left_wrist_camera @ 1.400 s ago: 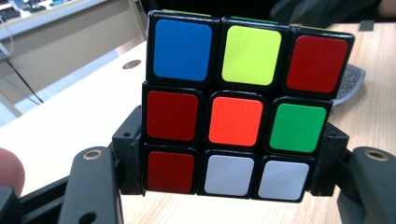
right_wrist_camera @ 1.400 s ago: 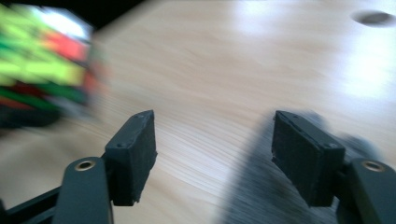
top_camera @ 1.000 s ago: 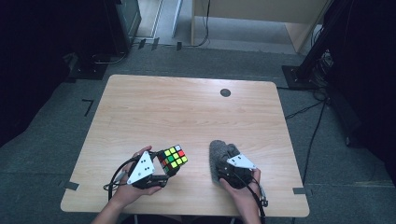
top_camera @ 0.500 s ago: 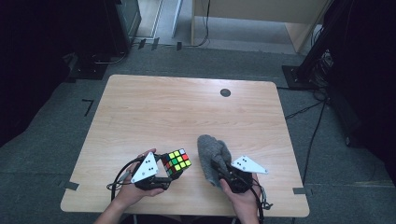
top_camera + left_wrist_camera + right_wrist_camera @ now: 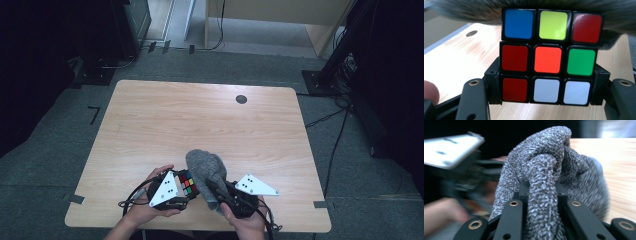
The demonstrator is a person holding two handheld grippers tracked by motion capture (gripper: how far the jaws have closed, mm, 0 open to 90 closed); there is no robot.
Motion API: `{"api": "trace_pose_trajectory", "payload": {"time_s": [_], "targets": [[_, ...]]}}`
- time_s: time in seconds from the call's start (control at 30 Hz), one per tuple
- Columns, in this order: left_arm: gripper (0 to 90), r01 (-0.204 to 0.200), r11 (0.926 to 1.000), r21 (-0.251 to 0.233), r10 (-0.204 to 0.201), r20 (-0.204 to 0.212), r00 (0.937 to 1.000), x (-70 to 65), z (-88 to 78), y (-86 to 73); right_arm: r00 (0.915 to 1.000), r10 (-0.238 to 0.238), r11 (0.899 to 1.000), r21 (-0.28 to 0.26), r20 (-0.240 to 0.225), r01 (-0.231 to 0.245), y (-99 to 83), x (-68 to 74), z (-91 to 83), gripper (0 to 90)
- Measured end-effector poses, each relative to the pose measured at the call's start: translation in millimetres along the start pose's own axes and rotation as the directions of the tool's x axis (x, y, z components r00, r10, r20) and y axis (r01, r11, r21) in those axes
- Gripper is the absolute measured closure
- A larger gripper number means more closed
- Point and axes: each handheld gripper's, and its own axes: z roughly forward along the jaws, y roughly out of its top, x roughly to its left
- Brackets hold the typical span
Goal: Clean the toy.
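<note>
Left tool [image 5: 181, 191] sits nearest us at the counter's front edge, jaws clamped on the puzzle cube [image 5: 548, 58] by its two side faces; in the left gripper view the cube stands square betw. them, red/orange/green row across the middle, two white tiles at bottom. Right tool [image 5: 220, 192] is just beside it, jaws pinched together on a fold of the grey knit cloth [image 5: 549, 182], which we see bunched up betw. them in the right gripper view and draped up over the cube's far side in the high view. Those jaws have just been closing, w/ the cloth betw. them. We judge the step in hand is wiping the cube w/ the cloth. To do it well: keep the left grip firm and level so the cube doesn't twist or pop out, bring the loose bulk of cloth flat onto the top face rather than the pinched knot, stroke w/ light pressure, and don't let the fabric snag a tile edge. Farther off, the wooden counter [image 5: 200, 120] lies bare up to a small dark grommet hole [image 5: 241, 99] nr the back.
</note>
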Motion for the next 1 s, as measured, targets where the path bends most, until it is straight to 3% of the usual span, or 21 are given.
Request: {"api": "trace_pose_trajectory", "payload": {"time_s": [0.03, 0.13, 0.2, 0.3, 0.4, 0.47, 0.57, 0.63, 0.7, 0.8, 0.87, 0.93, 1.0], "targets": [[33.9, 0.002, 1.0000, -0.002, -0.002, -0.003, 1.0000, 0.9, -0.5, 0.3, 0.9992, -0.003, 1.000, 0.012, 0.041, 0.003, -1.4, -4.8, 0.1, 76.9], [34.0, 0.009, 0.9999, -0.005, -0.009, -0.005, 0.9999, 2.4, -0.5, 0.4, 0.9963, 0.042, 0.999, 0.029, 0.075, -0.044, -3.3, -14.8, -2.2, 76.8], [34.0, 0.000, 0.9998, 0.022, 0.000, -0.015, 0.9999, 1.9, 2.2, -1.1, 0.9987, 0.035, 0.999, -0.003, 0.037, -0.035, 0.0, -9.3, -5.4, 76.4], [34.0, 0.015, 0.9995, 0.026, -0.015, 0.002, 0.9999, 1.3, 5.0, -3.0, 0.9969, 0.003, 0.999, -0.041, -0.078, -0.006, 7.5, 9.1, -6.2, 74.4], [34.0, 0.023, 0.9997, -0.001, -0.023, 0.019, 0.9996, 1.9, 1.4, -0.5, 0.9957, -0.055, 0.998, -0.016, -0.075, 0.054, 7.5, 20.6, -1.5, 74.4], [34.0, 0.015, 0.9999, -0.003, -0.015, 0.017, 0.9997, 2.3, -0.9, -0.4, 0.9972, -0.015, 1.000, -0.019, -0.074, 0.014, 3.5, 12.7, -0.2, 75.2], [34.1, 0.038, 0.9991, -0.019, -0.037, 0.021, 0.9991, 6.0, -3.6, -0.8, 0.9983, -0.013, 0.999, 0.030, 0.057, 0.011, -1.8, -6.3, 0.9, 76.0], [34.1, 0.043, 0.9989, -0.020, -0.042, 0.009, 0.9991, 7.5, -3.7, -0.2, 0.9950, 0.023, 0.998, 0.059, 0.097, -0.029, -4.6, -15.7, 0.5, 76.0], [34.1, 0.026, 0.9996, 0.015, -0.025, -0.019, 0.9995, 7.3, -0.5, -1.9, 0.9964, 0.044, 0.998, 0.041, 0.072, -0.047, -3.9, -15.0, -1.2, 75.9], [34.1, 0.024, 0.9983, 0.052, -0.023, -0.021, 0.9995, 6.1, 4.2, -6.0, 0.9999, 0.009, 1.000, -0.021, -0.011, -0.010, 3.9, 1.7, -4.8, 75.8], [34.1, 0.028, 0.9991, 0.033, -0.028, -0.010, 0.9996, 4.2, 4.1, -4.2, 0.9980, -0.030, 0.999, -0.043, -0.055, 0.028, 7.6, 14.6, -5.6, 75.7], [34.2, 0.031, 0.9995, -0.010, -0.031, 0.011, 0.9995, 3.0, 0.0, -0.1, 0.9969, -0.055, 0.998, -0.023, -0.056, 0.054, 7.3, 20.9, -3.3, 75.7], [34.2, 0.015, 0.9998, -0.016, -0.015, 0.000, 0.9999, 2.3, -3.1, 2.1, 0.9976, -0.021, 0.999, -0.037, -0.066, 0.019, 3.8, 15.3, -1.6, 75.7]]}}
